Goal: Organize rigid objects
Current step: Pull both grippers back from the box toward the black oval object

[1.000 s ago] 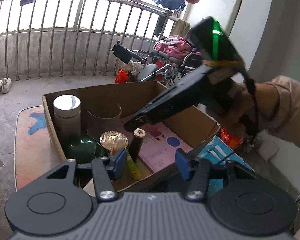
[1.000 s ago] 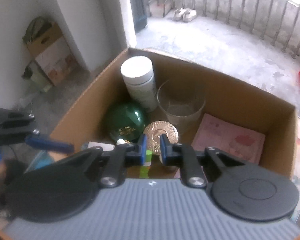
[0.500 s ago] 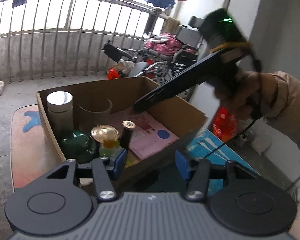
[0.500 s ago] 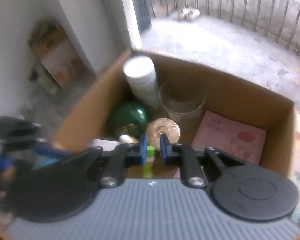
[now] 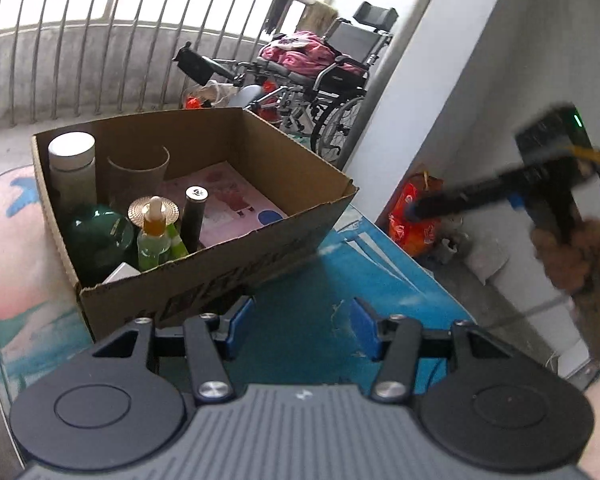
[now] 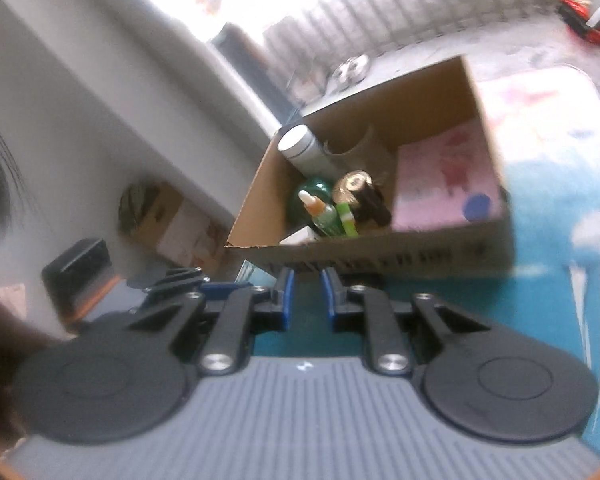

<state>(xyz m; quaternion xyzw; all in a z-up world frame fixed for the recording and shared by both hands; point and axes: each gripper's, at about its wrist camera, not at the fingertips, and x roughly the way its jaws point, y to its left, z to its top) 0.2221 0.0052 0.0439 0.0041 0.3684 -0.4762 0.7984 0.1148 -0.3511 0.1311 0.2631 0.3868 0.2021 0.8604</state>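
So from where I'm standing, everything sits in the open brown cardboard box [image 5: 204, 264] on the table with the blue and pink printed cover [image 5: 340, 272]. Packed along one side: a tall white cylindrical canister with a flat lid [image 5: 72, 168], a clear drinking glass [image 5: 138, 172], a round dark green glass jar [image 5: 98, 236], a shiny gold disc-shaped lid [image 5: 140, 210], a small green dropper bottle with a white rubber bulb [image 5: 154, 236] and a slim black tube with a silver cap [image 5: 194, 216]. A flat pink booklet [image 5: 236, 204] lies on the box floor next to them.

The left gripper [image 5: 296, 326] hangs just outside the near box wall, jaws about halfway apart with nothing in them. The right gripper [image 6: 306, 294] is pulled well away to the side, jaws pinched nearly together and empty.

Handling guesses: the drinking glass and green jar look slick and breakable, so I'd grab low on the body, not the rim. The dropper bottle is light but tippy; take it by the glass shoulder, since the bulb will just squish. The black tube is stiff and easy, mid-barrel. The canister is probably the heaviest and too wide for those half-spread jaws.
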